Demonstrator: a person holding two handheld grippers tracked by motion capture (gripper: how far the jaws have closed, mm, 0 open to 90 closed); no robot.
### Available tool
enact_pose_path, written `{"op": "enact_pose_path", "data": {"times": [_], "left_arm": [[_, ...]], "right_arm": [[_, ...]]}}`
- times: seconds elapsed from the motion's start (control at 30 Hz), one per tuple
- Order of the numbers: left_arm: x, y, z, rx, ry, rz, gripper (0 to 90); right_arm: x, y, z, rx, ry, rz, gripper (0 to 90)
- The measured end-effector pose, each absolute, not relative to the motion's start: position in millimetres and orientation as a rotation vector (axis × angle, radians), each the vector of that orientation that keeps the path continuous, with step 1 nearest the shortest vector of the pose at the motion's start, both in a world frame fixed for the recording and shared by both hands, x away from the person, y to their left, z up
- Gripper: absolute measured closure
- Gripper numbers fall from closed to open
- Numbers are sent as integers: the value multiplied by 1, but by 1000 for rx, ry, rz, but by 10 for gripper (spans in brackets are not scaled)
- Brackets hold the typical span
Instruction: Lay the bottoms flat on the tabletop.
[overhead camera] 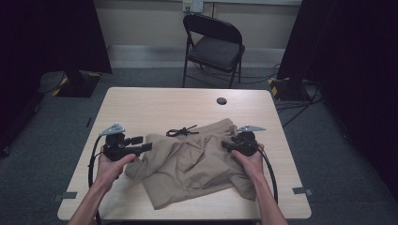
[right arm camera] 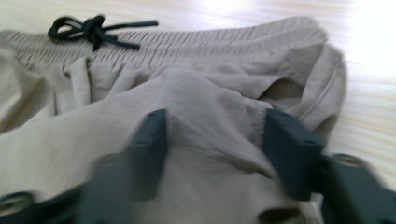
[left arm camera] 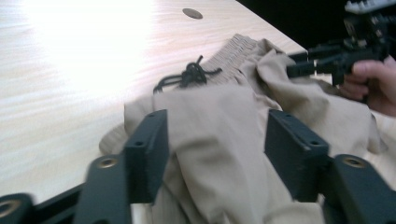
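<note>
While the tan shorts (overhead camera: 187, 164) lie crumpled in the middle of the tabletop (overhead camera: 141, 103), waistband and black drawstring (overhead camera: 182, 131) at the far edge, your left gripper (overhead camera: 141, 144) stands spread at their left side and your right gripper (overhead camera: 227, 143) spread over the right, cloth between each set of jaws but not pinched. If you close now you may catch a loose fold or both layers, and any pull would bunch the shorts or drag them across the wood.
</note>
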State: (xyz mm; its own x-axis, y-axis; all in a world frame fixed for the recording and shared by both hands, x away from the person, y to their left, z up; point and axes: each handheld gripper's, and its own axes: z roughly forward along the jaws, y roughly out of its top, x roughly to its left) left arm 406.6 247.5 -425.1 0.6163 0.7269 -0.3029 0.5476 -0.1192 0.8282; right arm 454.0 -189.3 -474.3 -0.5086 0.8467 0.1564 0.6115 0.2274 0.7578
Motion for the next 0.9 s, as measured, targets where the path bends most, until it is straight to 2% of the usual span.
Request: {"op": "enact_pose_path", "data": {"times": [0.1, 0.17, 0.23, 0.27, 0.3, 0.33, 0.4, 0.43, 0.53, 0.7, 0.9], "left_arm": [[424, 238, -438, 1814, 1069, 194, 309], [429, 235, -444, 1818, 1087, 181, 285], [440, 228, -462, 1852, 1127, 147, 297], [440, 228, -462, 1852, 1127, 147, 358], [440, 225, -469, 1875, 1103, 121, 511], [440, 225, -469, 1875, 1103, 121, 619], [431, 225, -466, 1873, 1049, 117, 767], [426, 226, -463, 1871, 1023, 116, 802], [415, 229, -455, 1864, 985, 114, 842], [383, 236, -448, 1892, 923, 93, 847], [349, 238, -482, 1982, 938, -2, 849]], "right_arm": [[451, -187, -476, 1341, 2246, 1139, 786], [448, -188, -474, 1336, 2250, 1155, 870], [443, -190, -472, 1318, 2244, 1185, 890], [440, -191, -470, 1310, 2243, 1185, 892], [436, -193, -469, 1304, 2243, 1189, 893], [436, -193, -469, 1304, 2243, 1189, 893], [426, -201, -463, 1285, 2229, 1202, 893], [422, -205, -461, 1281, 2217, 1211, 893], [414, -213, -458, 1293, 2196, 1229, 894], [393, -229, -458, 1300, 2176, 1221, 893], [368, -243, -471, 1328, 2175, 1190, 891]]}}
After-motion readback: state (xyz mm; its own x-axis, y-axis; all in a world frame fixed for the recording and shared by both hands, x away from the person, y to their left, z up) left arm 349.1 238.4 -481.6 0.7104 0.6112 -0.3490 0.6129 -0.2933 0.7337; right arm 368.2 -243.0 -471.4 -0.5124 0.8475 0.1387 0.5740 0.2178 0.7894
